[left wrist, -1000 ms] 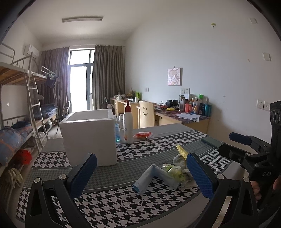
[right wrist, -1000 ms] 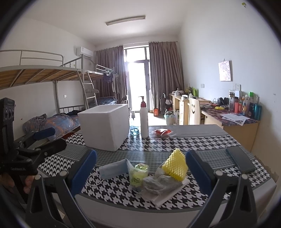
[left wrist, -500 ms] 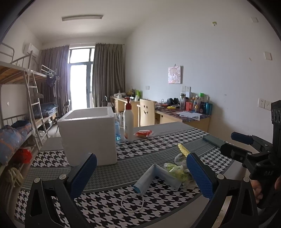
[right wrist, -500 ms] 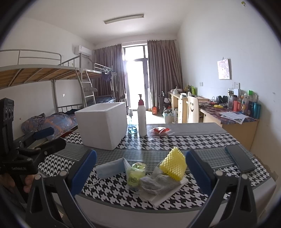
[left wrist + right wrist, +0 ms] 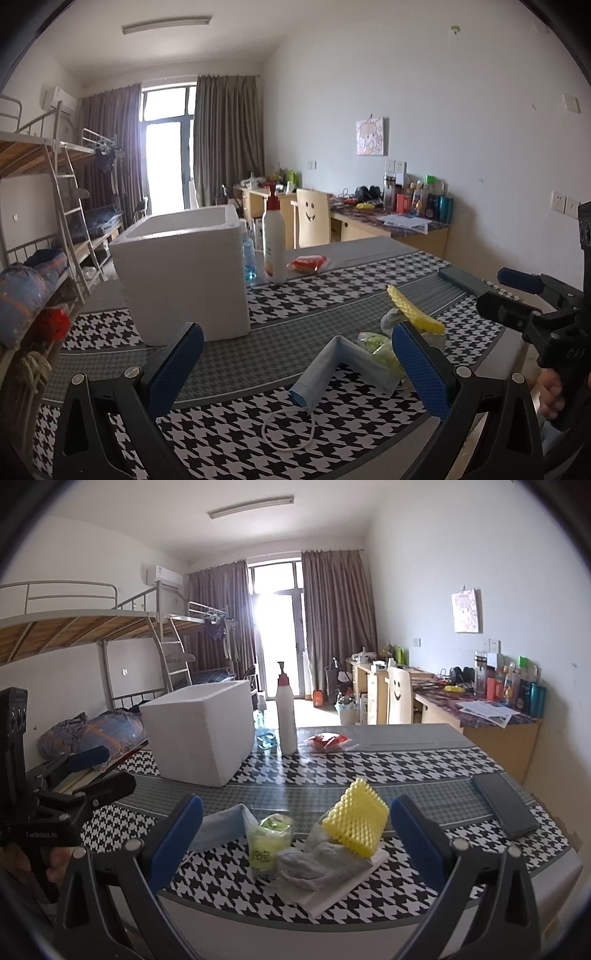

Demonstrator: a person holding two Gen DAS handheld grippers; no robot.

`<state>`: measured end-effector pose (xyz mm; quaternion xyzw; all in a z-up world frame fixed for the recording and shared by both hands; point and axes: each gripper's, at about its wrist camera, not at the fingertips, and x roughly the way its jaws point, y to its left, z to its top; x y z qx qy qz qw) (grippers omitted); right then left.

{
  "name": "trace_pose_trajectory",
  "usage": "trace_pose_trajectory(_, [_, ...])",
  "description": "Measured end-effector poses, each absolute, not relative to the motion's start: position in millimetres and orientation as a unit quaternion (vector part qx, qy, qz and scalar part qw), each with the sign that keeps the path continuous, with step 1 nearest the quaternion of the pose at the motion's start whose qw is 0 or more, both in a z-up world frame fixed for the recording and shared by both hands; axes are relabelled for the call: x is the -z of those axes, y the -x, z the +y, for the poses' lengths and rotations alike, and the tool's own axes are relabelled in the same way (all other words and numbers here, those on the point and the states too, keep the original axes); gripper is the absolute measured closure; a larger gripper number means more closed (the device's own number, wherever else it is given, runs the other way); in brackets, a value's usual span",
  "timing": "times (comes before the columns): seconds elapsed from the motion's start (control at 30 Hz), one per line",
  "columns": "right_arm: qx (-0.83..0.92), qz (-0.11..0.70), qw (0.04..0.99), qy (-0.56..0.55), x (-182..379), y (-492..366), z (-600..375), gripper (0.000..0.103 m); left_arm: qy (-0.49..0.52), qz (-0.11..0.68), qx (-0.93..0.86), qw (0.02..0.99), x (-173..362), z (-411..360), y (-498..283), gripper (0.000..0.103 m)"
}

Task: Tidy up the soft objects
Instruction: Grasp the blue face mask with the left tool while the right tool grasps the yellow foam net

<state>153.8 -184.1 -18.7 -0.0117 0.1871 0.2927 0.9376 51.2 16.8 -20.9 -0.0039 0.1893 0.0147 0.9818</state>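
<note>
Right wrist view: near the table's [image 5: 424,760] front edge lie a yellow sponge [image 5: 356,821], grey cloth [image 5: 317,860], face mask [image 5: 218,827] and what may be a green packet [image 5: 267,840]. Right gripper [image 5: 295,843] and left gripper [image 5: 295,369] both gape, empty.

Only partly legible white lettering — "DAS" — on the right tool [image 5: 565,354] body.

Daylight pours through the window [image 5: 277,627] between the curtains at the far end of the room, blown out to white in the right wrist view and throwing a pale glare streak down the desk [image 5: 424,764]. The ceiling lamp [image 5: 166,24] looks unlit. Both fisheye views bend straight lines and darken to black at the corners. Focus is fairly sharp throughout.
</note>
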Motion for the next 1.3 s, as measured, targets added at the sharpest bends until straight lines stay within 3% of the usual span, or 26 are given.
trace_pose_trajectory(0.5, [-0.289,0.226,0.930,0.021,29,-173,-175,0.001,-0.024,0.242,0.000,0.970,37,13,-84,0.001])
trace_pose_trajectory(1.3, [-0.259,0.295,0.920,0.020,50,-209,-171,0.003,-0.025,0.316,0.028,0.948,70,6,-135,0.019])
